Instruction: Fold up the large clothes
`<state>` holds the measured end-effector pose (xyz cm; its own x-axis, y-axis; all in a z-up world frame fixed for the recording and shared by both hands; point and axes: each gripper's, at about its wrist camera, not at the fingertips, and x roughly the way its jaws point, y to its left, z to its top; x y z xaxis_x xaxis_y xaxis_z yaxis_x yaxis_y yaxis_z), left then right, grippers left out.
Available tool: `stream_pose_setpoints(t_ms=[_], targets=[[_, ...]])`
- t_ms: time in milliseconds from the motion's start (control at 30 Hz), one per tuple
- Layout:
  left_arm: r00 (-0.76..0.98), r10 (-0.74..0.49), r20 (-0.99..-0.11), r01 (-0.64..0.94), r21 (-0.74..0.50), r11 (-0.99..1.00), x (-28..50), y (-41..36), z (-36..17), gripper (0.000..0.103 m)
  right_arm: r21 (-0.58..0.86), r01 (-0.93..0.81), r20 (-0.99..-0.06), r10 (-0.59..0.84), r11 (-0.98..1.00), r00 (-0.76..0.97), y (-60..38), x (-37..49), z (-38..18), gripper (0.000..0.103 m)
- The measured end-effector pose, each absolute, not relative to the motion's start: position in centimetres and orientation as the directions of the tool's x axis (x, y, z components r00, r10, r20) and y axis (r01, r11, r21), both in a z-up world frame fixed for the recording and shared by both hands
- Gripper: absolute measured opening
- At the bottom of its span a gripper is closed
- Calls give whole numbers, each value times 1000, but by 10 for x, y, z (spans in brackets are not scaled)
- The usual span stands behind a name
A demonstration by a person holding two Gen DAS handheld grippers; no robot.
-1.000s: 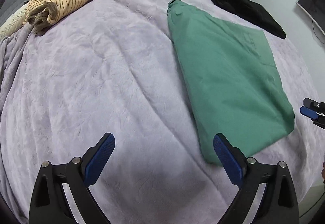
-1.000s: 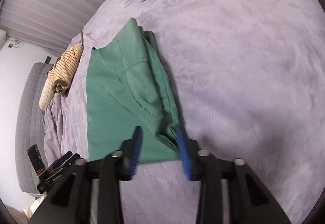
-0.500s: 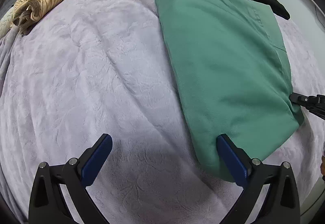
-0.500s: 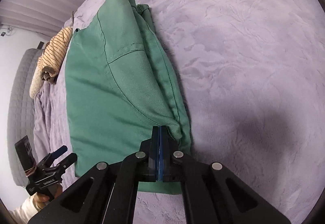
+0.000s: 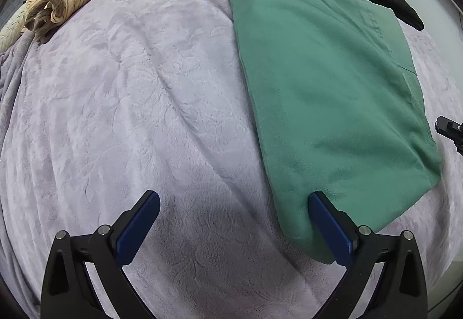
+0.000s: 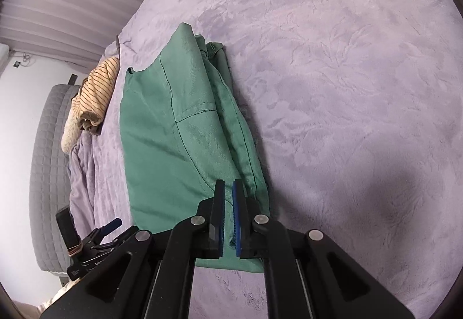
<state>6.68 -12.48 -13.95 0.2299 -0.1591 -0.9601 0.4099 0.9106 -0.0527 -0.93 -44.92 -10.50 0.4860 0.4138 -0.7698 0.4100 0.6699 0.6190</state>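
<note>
Green folded garment (image 5: pixel 327 93) on bed; left hand-held gripper (image 5: pixel 234 220) spread wide, right hand-held gripper (image 6: pixel 229 204) nearly closed, pinching its edge.

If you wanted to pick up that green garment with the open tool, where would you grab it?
Probably the near corner of the green garment, coming in low from the left. It bulges thick off the bed there, right beside the left gripper, whose fingers are spread wide.

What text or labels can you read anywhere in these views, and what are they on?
White print on the left claw body, seen from the right wrist: too small to read.
Faint tone-on-tone marks on the green garment: not legible as text.
Nothing else carries readable text.
</note>
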Motion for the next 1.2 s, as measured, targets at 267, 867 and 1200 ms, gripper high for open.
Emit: stream_pose_setpoints(t_ms=[267, 867, 1200], targets=[[248, -123, -961, 358, -27, 933, 70, -131, -137, 103, 656, 344, -739, 477, 672, 477, -455, 10, -108, 86], [-4, -491, -871, 282, -472, 835, 139, -145, -174, 103, 801, 250, -595, 684, 543, 421, -485, 79, -155, 87], [-4, -525, -851, 289, -504, 814, 136, -168, -177, 72, 859, 229, -512, 772, 458, 376, -462, 139, -181, 70]])
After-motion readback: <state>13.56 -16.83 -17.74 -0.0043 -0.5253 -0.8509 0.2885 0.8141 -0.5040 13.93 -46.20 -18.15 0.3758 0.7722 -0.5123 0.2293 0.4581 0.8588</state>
